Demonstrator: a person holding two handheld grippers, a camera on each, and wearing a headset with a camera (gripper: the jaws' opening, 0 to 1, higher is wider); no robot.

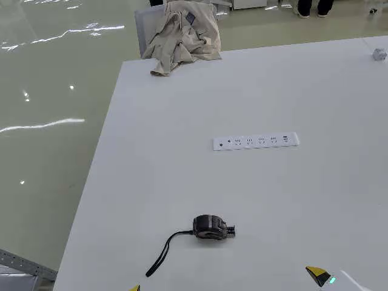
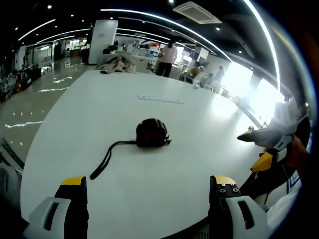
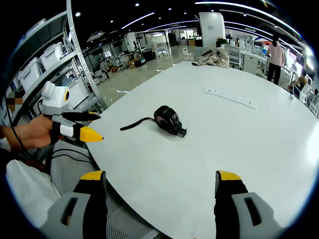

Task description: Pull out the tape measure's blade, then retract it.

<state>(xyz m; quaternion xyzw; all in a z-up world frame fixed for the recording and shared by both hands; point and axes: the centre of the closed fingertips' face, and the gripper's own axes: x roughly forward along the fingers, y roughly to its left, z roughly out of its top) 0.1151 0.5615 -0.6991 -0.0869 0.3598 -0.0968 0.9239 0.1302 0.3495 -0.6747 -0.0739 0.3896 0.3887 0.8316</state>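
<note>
1. The tape measure (image 1: 211, 227) is lying on the white worktop (image 1: 182, 170), near the person's edge and roughly between the two grippers, with neither one touching it.
2. Its dark case is resting on its side. The end of the blade is sitting tight against the case's mouth, on the case's right in the head view.
3. A black strap (image 1: 162, 254) is trailing from the opposite side of the case and curving across the worktop toward the near left edge.
4. The left gripper (image 2: 148, 181) is hovering at the near edge of the worktop with its yellow-tipped jaws spread wide, grasping nothing. In its own view the tape measure is lying ahead of it, between the two jaws and well apart from them.
5. The right gripper (image 3: 160, 175) is likewise hanging released, its jaws wide apart and empty. The tape measure is lying ahead of it, a little left of centre in its own view.
6. In the head view, one yellow fingertip (image 1: 318, 276) is poking in at the bottom right, off to the right of the tape measure.
7. A white power strip (image 1: 256, 141) is lying flat farther back on the worktop, well apart from the tape measure.
8. A crumpled beige garment (image 1: 182, 36) is hanging over a chair (image 1: 144, 27) at the far edge, partly spilling onto the worktop.
9. A small pale object (image 1: 379, 54), too small to identify, is sitting near the far right edge.
10. A glossy floor (image 1: 48, 121) is reflecting ceiling lights to the left of the worktop.
</note>
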